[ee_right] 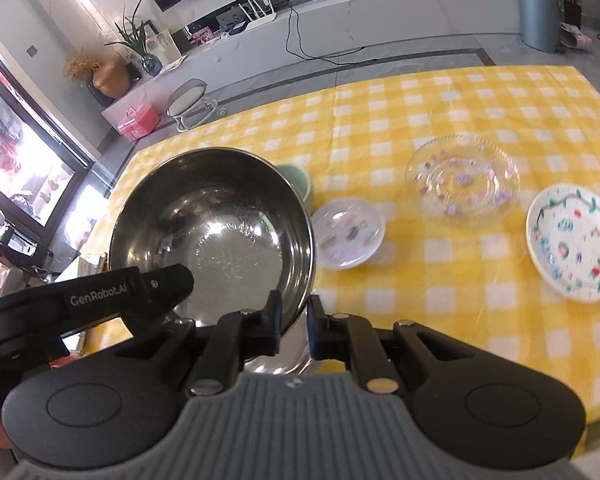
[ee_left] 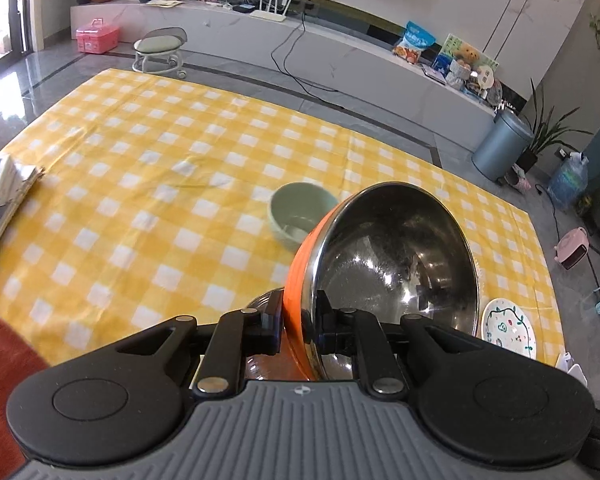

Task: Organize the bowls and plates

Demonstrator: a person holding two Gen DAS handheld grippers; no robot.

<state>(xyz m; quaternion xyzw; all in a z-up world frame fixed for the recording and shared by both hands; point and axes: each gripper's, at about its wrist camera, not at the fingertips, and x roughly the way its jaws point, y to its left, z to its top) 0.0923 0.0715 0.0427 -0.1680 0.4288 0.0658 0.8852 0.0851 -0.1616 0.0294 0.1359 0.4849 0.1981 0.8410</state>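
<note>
The left gripper (ee_left: 299, 322) is nearly closed, its two fingers pinching the near rim of a steel bowl (ee_left: 388, 256) with an orange outside. One finger presses the orange wall and the other the shiny inside. The bowl is tilted up on edge, clear of the worktop (ee_left: 140, 168) with its yellow checked cloth.

The right gripper (ee_right: 294, 322) is also nearly closed, clamped on the near rim of what appears to be the same steel bowl (ee_right: 220, 220), one finger inside and one outside. The left gripper's arm (ee_right: 100, 300) reaches in from the left of that view to the bowl's left rim.

A pale green bowl (ee_left: 300, 216) stands on the cloth just beyond the steel one, partly hidden by it. To the right lie three plates, apart from one another: a small white plate (ee_right: 350, 232) nearest the bowls, a clear glass plate (ee_right: 462, 184) farther back, and a white plate with painted flowers (ee_right: 572, 244) at the far right. A stack of papers and a box (ee_left: 4, 188) sits at the left edge of the worktop.
</note>
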